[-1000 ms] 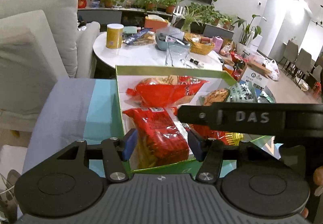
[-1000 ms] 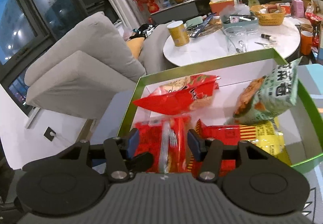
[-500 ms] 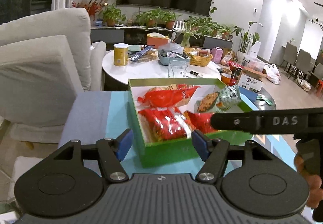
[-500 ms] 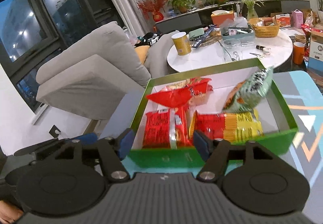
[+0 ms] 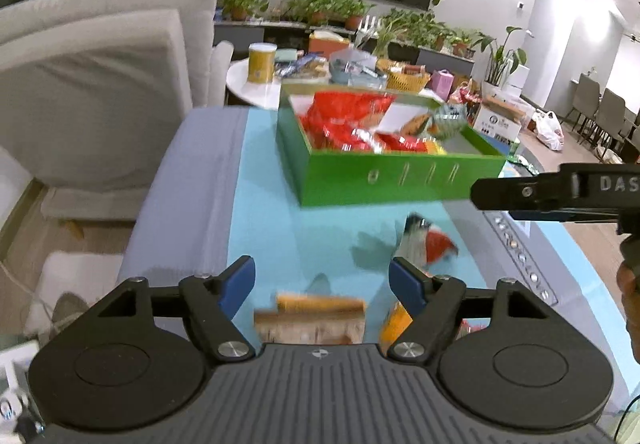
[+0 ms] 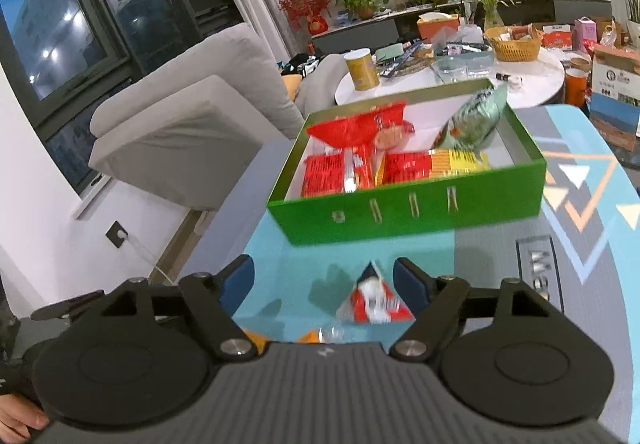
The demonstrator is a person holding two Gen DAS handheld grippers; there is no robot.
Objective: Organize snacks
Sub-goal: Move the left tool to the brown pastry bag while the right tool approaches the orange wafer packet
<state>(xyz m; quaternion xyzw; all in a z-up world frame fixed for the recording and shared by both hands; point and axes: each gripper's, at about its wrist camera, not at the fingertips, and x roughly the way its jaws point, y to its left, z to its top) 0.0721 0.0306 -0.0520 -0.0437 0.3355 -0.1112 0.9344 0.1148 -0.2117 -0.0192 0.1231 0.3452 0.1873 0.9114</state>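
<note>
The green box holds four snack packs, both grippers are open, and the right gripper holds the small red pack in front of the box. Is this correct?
Not quite. The right gripper holds nothing: in the right wrist view the small red pack lies on the mat between its open fingers, untouched. The green box does hold four packs, and the left gripper is open too.

The surface [image 6: 280, 248] wears a light-blue and grey patterned cover. On it sits a green box [image 6: 404, 212] holding snack packs. Near its front wall lies a small red triangular packet [image 6: 374, 304], and closer in, a blurred tan pack [image 5: 316, 318].
</note>
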